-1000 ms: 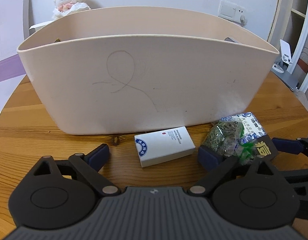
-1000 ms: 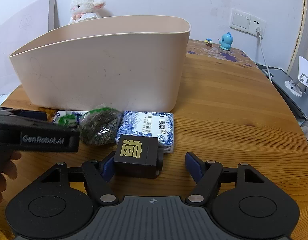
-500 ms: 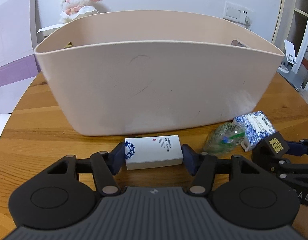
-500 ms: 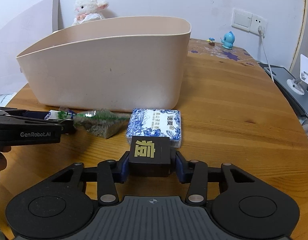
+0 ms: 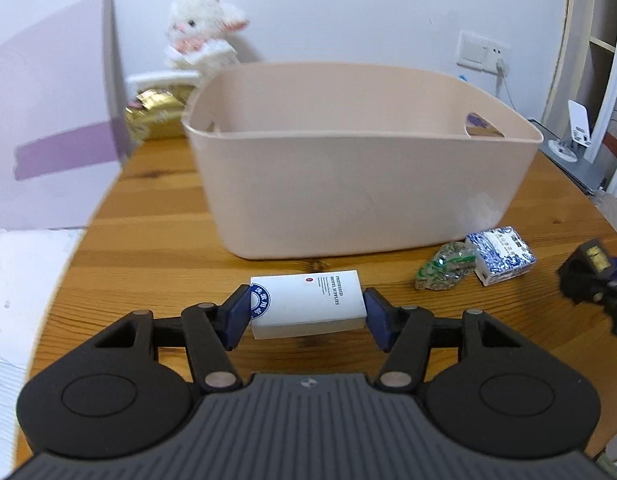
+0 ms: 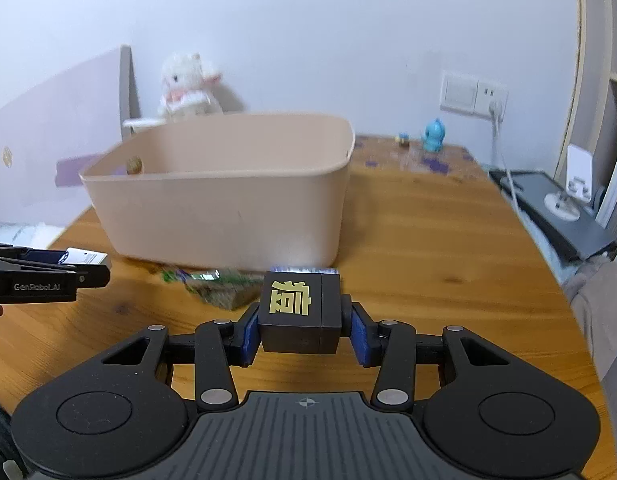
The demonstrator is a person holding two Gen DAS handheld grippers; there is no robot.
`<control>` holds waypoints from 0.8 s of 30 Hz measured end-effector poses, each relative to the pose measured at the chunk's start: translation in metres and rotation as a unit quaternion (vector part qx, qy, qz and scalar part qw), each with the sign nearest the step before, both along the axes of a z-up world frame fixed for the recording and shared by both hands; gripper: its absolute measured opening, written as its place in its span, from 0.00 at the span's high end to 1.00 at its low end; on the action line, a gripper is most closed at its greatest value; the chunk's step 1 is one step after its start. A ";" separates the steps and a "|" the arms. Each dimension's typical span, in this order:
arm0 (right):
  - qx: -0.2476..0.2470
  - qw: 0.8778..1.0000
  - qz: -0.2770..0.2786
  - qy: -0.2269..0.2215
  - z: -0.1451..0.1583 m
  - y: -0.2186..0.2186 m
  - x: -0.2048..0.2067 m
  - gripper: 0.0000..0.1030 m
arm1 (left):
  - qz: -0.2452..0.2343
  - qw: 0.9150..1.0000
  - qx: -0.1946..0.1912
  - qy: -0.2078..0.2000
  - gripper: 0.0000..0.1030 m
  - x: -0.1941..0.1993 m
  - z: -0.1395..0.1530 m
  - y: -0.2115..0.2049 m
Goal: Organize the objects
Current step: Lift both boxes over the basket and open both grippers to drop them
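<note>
My left gripper (image 5: 306, 316) is shut on a white box with a blue round logo (image 5: 308, 304) and holds it above the table in front of the beige plastic bin (image 5: 360, 184). My right gripper (image 6: 300, 326) is shut on a black box with a gold character (image 6: 298, 312), lifted above the table. The bin also shows in the right wrist view (image 6: 224, 208). A green tea packet (image 5: 444, 266) and a blue-and-white patterned box (image 5: 500, 256) lie on the table by the bin's right front corner. The black box shows at the right edge of the left wrist view (image 5: 588, 270).
A round wooden table (image 6: 428, 248) carries everything. A white plush lamb (image 5: 200, 32) and a gold packet (image 5: 156, 114) sit behind the bin at the left. A blue figurine (image 6: 433, 135) stands at the table's far edge. A grey stand (image 6: 564, 216) lies off the table's right.
Both grippers closed on their boxes and then lifted them off the table and drew back from the bin. The tea packet and patterned box stayed on the table.
</note>
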State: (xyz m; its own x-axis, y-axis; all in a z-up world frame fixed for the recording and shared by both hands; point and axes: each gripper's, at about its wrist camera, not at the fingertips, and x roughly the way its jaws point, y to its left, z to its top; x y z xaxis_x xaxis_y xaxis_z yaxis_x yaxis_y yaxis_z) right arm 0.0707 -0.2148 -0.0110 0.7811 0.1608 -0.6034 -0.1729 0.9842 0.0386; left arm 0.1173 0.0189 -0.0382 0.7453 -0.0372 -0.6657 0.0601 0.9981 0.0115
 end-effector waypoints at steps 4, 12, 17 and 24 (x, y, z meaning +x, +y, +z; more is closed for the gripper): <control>0.005 1.000 0.009 -0.025 0.020 0.001 -0.011 0.59 | 0.009 1.000 0.004 -0.019 0.40 -0.014 0.021 0.007; 0.012 0.996 0.024 -0.088 0.065 0.004 -0.015 0.59 | 0.022 0.998 0.009 -0.066 0.40 -0.032 0.062 0.018; 0.005 0.992 0.026 -0.120 0.086 0.005 -0.001 0.59 | 0.023 0.995 0.009 -0.093 0.40 -0.030 0.084 0.019; 0.004 0.990 0.024 -0.140 0.097 0.009 0.035 0.59 | 0.022 0.993 0.020 -0.118 0.40 -0.005 0.105 0.014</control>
State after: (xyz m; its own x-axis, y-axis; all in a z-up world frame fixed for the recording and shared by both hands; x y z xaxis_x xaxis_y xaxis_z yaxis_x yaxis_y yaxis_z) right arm 0.1054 -0.2059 0.0862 0.9090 0.2048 -0.3630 -0.2237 0.9746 -0.0104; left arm 0.1124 0.0332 0.0672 0.8805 0.0212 -0.4735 0.0083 0.9982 0.0600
